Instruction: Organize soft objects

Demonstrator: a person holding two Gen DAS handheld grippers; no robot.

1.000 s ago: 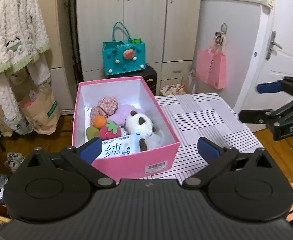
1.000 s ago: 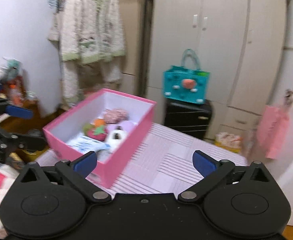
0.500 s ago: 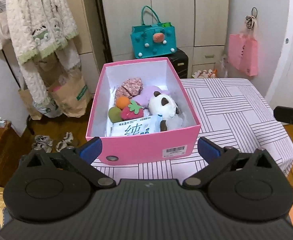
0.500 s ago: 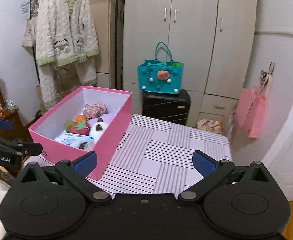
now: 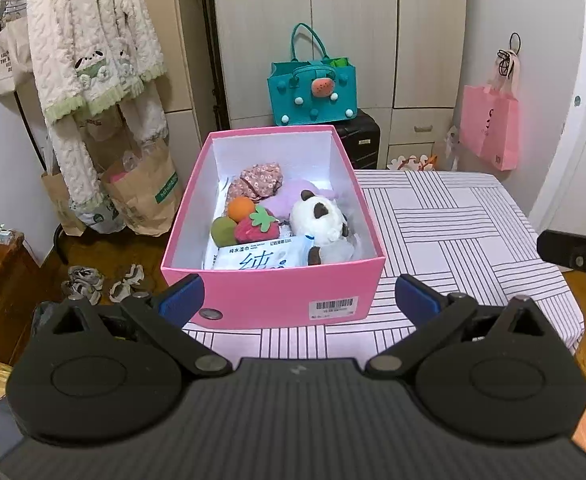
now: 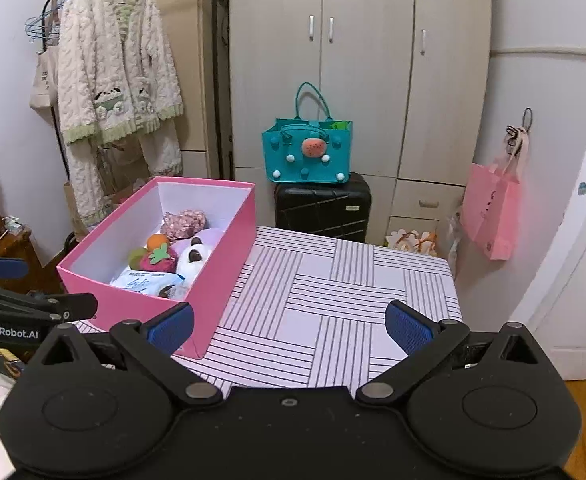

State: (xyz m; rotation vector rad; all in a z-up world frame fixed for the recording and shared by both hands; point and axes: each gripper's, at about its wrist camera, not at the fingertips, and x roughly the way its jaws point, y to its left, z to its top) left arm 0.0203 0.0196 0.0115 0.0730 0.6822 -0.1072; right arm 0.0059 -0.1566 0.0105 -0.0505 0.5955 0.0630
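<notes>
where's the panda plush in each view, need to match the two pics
Left wrist view: the panda plush lies near the middle of the picture, in the near right part of the pink box, beside the strawberry plush.
Right wrist view: the panda plush sits left of centre, against the box's right-hand wall.
Shared landmark: the teal bag on the black suitcase behind the table.

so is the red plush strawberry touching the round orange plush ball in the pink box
Touching. The left wrist view shows the red plush strawberry, its green leaf overlapping the round orange plush ball, no gap between them.
</notes>
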